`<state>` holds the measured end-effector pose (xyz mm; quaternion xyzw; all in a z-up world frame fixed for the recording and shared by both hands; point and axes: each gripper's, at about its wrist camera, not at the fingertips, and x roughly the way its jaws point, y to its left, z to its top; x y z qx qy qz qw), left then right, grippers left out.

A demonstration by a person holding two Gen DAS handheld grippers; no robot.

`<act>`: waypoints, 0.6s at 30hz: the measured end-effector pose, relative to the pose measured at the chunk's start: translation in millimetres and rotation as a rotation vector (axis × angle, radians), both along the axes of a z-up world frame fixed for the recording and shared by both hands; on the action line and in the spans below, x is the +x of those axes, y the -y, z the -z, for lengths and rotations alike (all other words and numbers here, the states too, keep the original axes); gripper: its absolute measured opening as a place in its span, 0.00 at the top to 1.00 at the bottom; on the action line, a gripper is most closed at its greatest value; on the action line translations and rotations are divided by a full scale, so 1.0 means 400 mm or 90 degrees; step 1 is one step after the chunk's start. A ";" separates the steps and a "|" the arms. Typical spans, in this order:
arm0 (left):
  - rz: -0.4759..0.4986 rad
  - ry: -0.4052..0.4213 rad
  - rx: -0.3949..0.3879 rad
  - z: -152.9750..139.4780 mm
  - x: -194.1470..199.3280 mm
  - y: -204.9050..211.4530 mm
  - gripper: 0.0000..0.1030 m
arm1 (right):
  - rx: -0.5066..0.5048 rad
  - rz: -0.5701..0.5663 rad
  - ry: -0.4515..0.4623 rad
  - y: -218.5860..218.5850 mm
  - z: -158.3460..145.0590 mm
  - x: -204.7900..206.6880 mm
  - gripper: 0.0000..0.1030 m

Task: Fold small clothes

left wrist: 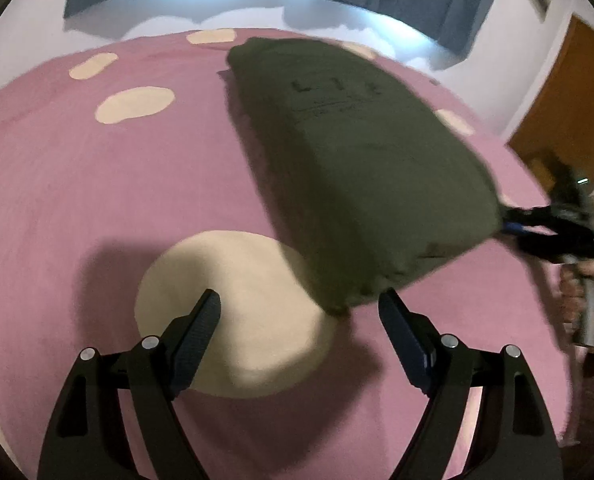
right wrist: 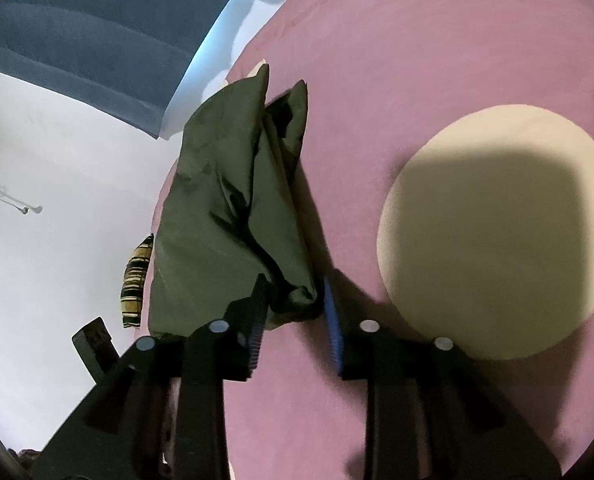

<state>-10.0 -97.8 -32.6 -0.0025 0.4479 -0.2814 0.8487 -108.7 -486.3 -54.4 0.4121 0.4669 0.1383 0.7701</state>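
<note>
garment: the olive-green garment [left wrist: 361, 168] lies partly lifted over the pink bed cover [left wrist: 77, 208], near its far side, already doubled into a long, thick bundle.
long axis: in the left wrist view it runs from the far edge of the bed down toward the near right; one blunt end hangs just beyond the left jaws.
right gripper [right wrist: 293, 300]: its jaws pinch a bunched corner of the garment between the blue-ribbed pads [right wrist: 333, 320]; the cloth rises away from them in deep folds.
left gripper [left wrist: 299, 308]: jaws stand wide apart with nothing between them; the garment's near end sits just ahead, toward the right finger.
nearer hand: the right one has the cloth; the left one is closest to the free end, so a second grasp would likely fall to it.
material: soft matte knit, limp and heavy-draping, with faint dark lettering on the upper face; it will probably sag between two grip points.
surface: velvety pink cover with smooth cream spots [right wrist: 497, 232], darkened by gripper shadows.
beyond: pale floor and a striped cushion [right wrist: 137, 280].
</note>
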 end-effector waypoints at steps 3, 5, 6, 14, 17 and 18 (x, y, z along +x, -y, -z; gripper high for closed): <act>0.016 -0.013 -0.080 -0.031 -0.010 -0.037 0.20 | -0.004 0.005 0.007 0.016 -0.019 -0.015 0.57; 0.019 -0.025 -0.125 -0.048 -0.003 -0.057 0.18 | -0.011 0.008 0.020 0.032 -0.036 -0.021 0.46; 0.018 -0.033 -0.146 -0.054 0.006 -0.063 0.18 | -0.008 0.010 0.024 0.043 -0.042 -0.022 0.40; 0.011 -0.132 -0.218 -0.016 0.102 -0.013 0.17 | 0.037 -0.052 0.024 0.039 -0.024 0.056 0.31; 0.014 -0.175 -0.221 0.016 0.131 0.021 0.17 | 0.043 -0.086 0.021 0.006 -0.013 0.099 0.31; 0.015 -0.183 -0.222 0.024 0.137 0.024 0.17 | 0.038 -0.098 0.020 -0.007 -0.010 0.113 0.31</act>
